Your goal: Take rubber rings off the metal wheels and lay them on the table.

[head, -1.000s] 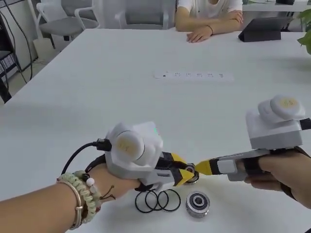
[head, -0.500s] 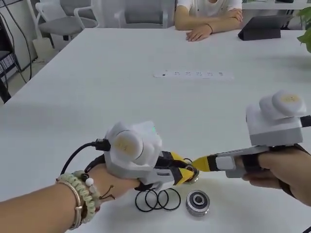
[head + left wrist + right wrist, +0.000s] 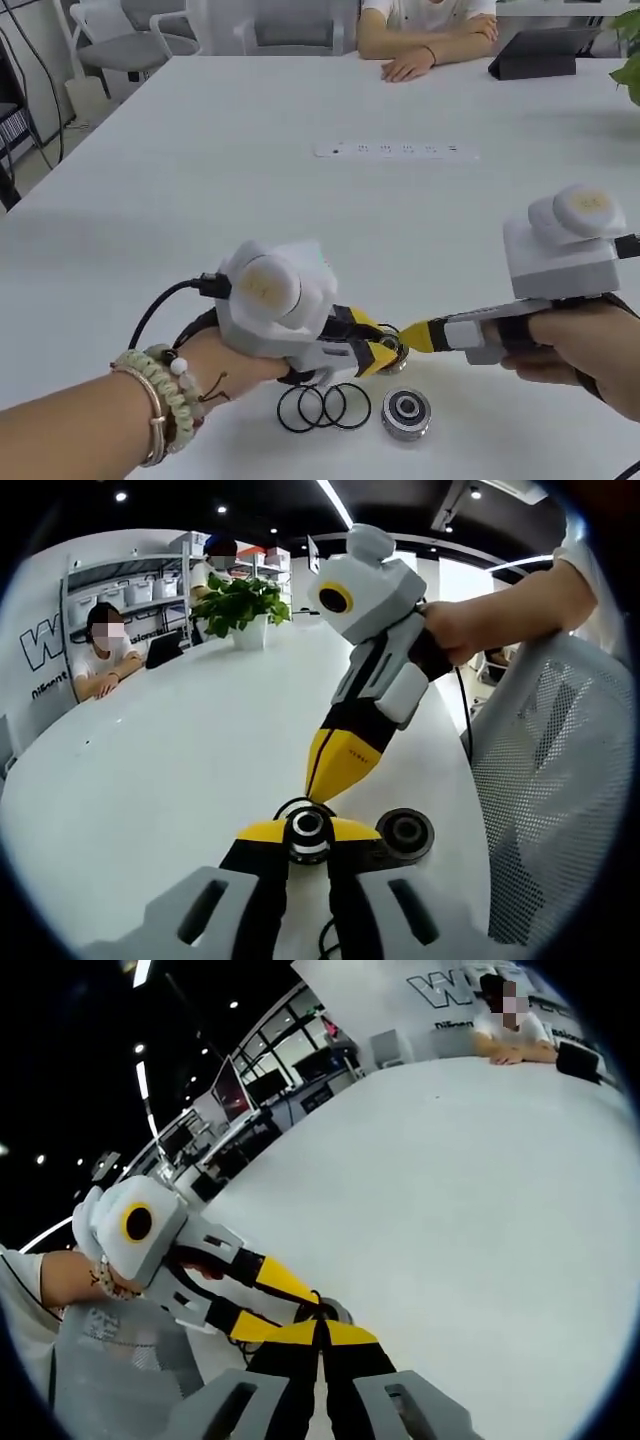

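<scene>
Rubber ring [image 3: 288, 807]: on metal wheel [image 3: 308, 832], near table's [image 3: 300, 200] front edge.
Left gripper [image 3: 378, 352]: clamped on wheel, bracing it.
Right gripper [image 3: 322, 792]: jaws together, apparently pinching ring to peel.
Loose rings [image 3: 322, 408]: three, beside second wheel [image 3: 406, 413].

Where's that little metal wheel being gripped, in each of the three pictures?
Head view: the metal wheel is low centre, in the left claw.
Left gripper view: low centre, between the yellow jaws.
Right gripper view: bottom centre, just past the jaw tips.
Shared landmark: the seated person across the table.
</scene>
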A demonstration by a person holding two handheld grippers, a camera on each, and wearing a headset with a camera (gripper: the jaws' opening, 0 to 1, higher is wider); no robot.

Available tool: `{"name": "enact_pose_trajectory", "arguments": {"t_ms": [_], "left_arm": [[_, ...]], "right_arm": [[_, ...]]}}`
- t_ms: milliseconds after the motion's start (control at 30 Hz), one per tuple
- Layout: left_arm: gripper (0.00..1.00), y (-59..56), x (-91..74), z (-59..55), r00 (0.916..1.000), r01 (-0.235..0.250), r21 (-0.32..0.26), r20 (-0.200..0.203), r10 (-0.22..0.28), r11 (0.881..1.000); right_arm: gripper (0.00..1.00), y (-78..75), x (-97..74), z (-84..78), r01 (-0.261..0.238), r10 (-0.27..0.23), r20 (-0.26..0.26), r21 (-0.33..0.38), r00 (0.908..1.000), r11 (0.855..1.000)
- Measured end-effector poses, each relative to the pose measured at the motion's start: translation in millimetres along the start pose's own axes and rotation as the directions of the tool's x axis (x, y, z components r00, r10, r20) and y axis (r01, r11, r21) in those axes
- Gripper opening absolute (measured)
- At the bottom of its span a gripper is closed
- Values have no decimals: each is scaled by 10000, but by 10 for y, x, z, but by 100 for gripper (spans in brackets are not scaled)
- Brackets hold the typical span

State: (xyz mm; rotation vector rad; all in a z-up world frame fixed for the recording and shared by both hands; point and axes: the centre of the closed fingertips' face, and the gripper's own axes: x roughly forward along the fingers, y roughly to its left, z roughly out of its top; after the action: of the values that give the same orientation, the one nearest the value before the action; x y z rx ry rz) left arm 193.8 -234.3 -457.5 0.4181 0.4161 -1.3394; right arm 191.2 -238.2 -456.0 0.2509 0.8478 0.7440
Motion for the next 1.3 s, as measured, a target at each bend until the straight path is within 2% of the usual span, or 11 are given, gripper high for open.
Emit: {"name": "enact_pose_trajectory", "arguments": {"t_ms": [100, 267, 367, 433, 667, 867, 1000, 1167, 1300], "left_arm": [[12, -17, -33, 16, 9995, 317, 24, -68, -317, 9995], [20, -15, -105, 88, 9987, 511, 94, -73, -510, 9987], [24, -55, -156, 113, 9956, 923, -7, -148, -923, 9957], [27, -56, -205, 146, 9952, 970, 214, -160, -967, 9951], [40, -9, -427, 241, 9927, 1188, 448, -244, -1178, 9919], [50, 65, -689, 441, 9948, 1014, 625, 24, -1018, 9929], [53, 122, -880, 532, 9969, 739, 859, 190, -758, 9936], [59, 162, -1100, 604, 9979, 356, 893, 511, -402, 9954], [64, 188, -1279, 619, 9974, -57, 895, 714, -7, 9960]], "right_arm": [[0, -5, -13, 18, 1, -2, 106, 108, 9999, 9999], [0, -9, -27, 48, 6, -10, 220, 179, 9998, 9998], [0, -11, -48, 71, 45, -51, 311, 194, 9995, 9998], [0, -15, -62, 87, 58, -66, 377, 220, 9993, 9997], [0, -4, -112, 160, 29, -45, 653, 245, 9979, 9997], [0, 23, -157, 214, -37, 17, 882, 221, 9961, 9997], [0, 43, -191, 269, -102, 77, 1086, 228, 9941, 9997], [0, 82, -228, 335, -217, 184, 1336, 230, 9909, 9995], [0, 109, -253, 378, -317, 278, 1517, 235, 9880, 9992]]}}
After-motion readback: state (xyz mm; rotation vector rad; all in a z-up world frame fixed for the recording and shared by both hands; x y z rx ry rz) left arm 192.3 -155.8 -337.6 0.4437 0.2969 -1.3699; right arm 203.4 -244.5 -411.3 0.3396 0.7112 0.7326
